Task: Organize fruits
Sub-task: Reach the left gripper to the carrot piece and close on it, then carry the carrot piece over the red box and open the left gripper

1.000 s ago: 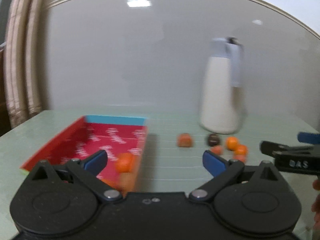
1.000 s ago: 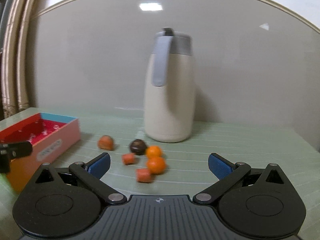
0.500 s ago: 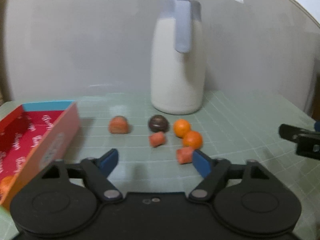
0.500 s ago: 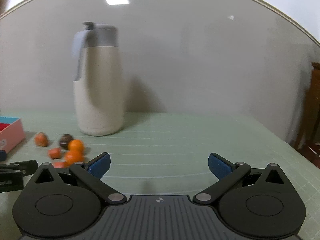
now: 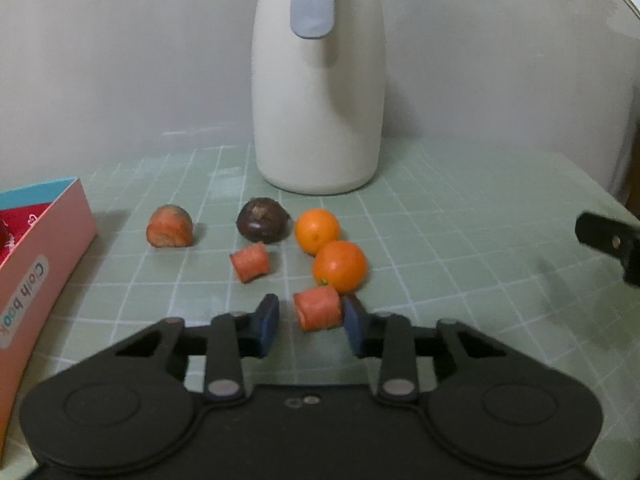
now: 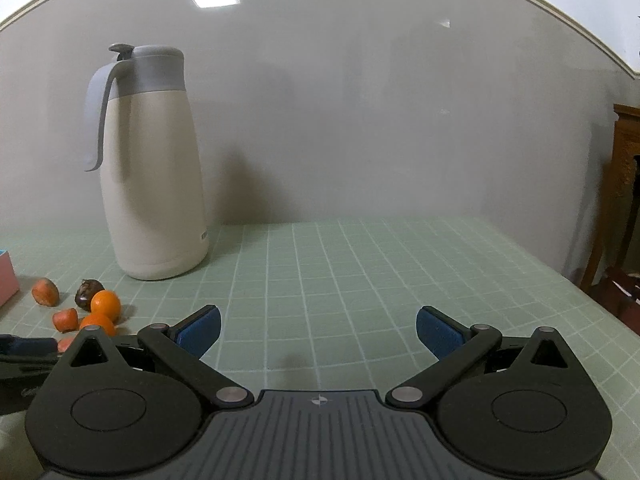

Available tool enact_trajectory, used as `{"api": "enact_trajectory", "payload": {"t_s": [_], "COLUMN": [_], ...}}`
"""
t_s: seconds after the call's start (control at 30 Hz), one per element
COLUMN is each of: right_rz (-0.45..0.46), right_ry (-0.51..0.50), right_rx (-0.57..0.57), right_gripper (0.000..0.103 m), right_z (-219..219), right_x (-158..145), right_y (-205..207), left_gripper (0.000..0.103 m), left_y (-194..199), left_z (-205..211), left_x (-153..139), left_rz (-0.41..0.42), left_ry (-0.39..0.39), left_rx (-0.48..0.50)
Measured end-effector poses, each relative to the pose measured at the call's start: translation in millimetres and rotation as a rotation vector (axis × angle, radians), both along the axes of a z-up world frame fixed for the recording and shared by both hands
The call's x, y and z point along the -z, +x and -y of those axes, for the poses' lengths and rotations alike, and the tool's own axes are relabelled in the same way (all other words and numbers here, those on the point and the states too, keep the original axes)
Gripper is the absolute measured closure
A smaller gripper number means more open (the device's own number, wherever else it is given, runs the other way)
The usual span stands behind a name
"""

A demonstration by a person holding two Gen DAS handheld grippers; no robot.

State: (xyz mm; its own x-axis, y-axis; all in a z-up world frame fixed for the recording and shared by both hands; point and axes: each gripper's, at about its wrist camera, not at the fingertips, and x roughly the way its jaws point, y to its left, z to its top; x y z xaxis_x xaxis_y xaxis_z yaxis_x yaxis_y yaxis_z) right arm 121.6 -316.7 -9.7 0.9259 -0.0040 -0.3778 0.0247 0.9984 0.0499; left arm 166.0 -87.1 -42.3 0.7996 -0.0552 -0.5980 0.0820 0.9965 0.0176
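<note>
Between the blue pads of the left gripper (image 5: pixel 310 320) lay a short carrot piece (image 5: pixel 318 307) on the green gridded mat (image 5: pixel 460 240). The jaws had just been closing around it: the right pad touched its end, while a narrow gap showed at the left pad, so a firm grip was not confirmed. Just behind that piece sat an orange (image 5: pixel 339 266), touching a second orange (image 5: pixel 317 230) further back. Left of these lay another carrot chunk (image 5: pixel 251 261), and behind it a dark brown round fruit (image 5: pixel 262 226). A larger carrot stub (image 5: pixel 170 227) lay apart to the left, toward the box. At the mat's left edge stood a pink box (image 5: pixel 38 264) with a red lining and a blue rim; its contents were barely visible. Behind the fruit group, near the back edge against the grey wall, stood a cream thermos jug (image 5: pixel 318 92) with a grey handle and lid. The right gripper (image 6: pixel 318 330) was held over bare mat well to the right of the fruit, jaws spread wide with nothing between them. Its black finger showed at the right edge of the left wrist view.
</note>
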Motion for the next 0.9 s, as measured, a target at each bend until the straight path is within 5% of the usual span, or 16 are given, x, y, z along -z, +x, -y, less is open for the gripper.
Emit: {"api": "enact_trajectory", "payload": {"t_s": [0.03, 0.47, 0.9], "right_rz": [-0.003, -0.009, 0.000], "right_ry": [0.006, 0.035, 0.025], "right_rx": [-0.004, -0.043, -0.135], "right_gripper": [0.000, 0.000, 0.000], "right_z": [1, -15, -72], "right_x": [0, -4, -2], "right_y": [1, 5, 10], "left_gripper": [0.091, 0.091, 0.091], "left_y": [1, -23, -58], "left_z": [0, -20, -113], "left_x": [0, -22, -62], "left_rz": [0.000, 0.055, 0.170], "left_ry": [0.001, 0.005, 0.012], "left_rx": [-0.003, -0.002, -0.168]}}
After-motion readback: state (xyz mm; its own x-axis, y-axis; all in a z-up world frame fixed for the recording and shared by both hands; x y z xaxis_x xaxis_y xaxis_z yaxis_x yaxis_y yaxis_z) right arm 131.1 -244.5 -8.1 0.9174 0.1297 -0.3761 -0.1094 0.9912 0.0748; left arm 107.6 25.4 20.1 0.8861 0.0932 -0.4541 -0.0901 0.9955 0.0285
